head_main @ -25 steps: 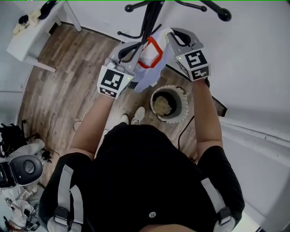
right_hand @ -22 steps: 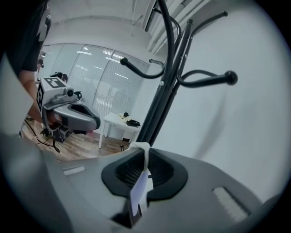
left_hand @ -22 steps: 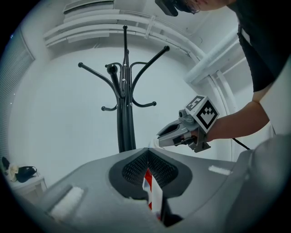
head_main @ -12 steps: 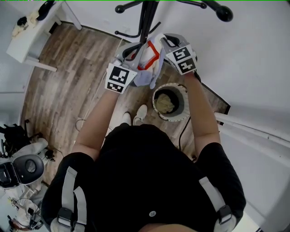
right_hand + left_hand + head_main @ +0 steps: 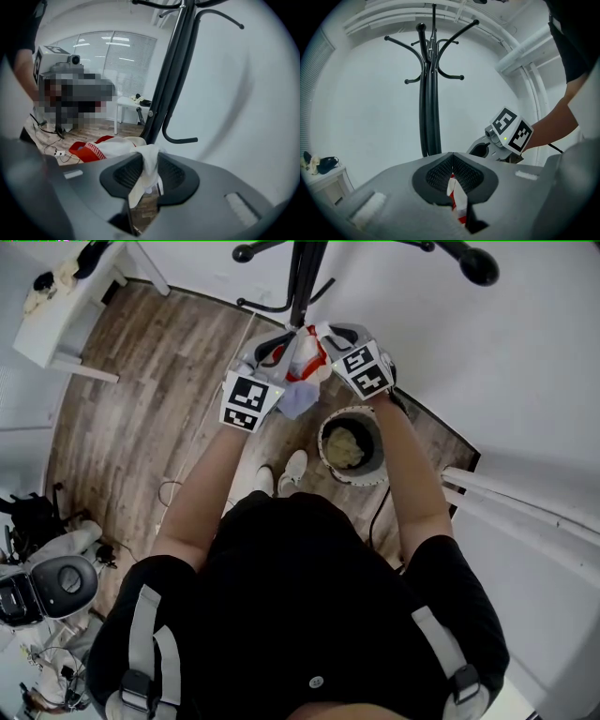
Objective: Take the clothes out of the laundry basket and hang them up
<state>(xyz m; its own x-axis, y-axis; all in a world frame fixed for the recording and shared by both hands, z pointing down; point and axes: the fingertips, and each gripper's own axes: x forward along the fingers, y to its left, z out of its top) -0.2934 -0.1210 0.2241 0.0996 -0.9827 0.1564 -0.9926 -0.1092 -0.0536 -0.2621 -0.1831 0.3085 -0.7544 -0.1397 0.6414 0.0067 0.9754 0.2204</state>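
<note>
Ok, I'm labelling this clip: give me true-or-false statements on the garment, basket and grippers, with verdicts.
The left gripper has its jaws shut on the red-and-white garment. True.
The laundry basket is empty. False: a cream cloth lies in it.
The garment hangs from a hook. False: it is bunched low beside the coat stand, between the grippers.
The right gripper has nothing between its jaws. False: white cloth lies there; they have just been opening.
The basket stands on a wooden floor. True.

Head camera looks steeply down at the floor (image 5: 141,399). Left gripper (image 5: 277,351) and right gripper (image 5: 321,336) cameras look closely along their jaws. All share the coat stand (image 5: 305,277).
</note>
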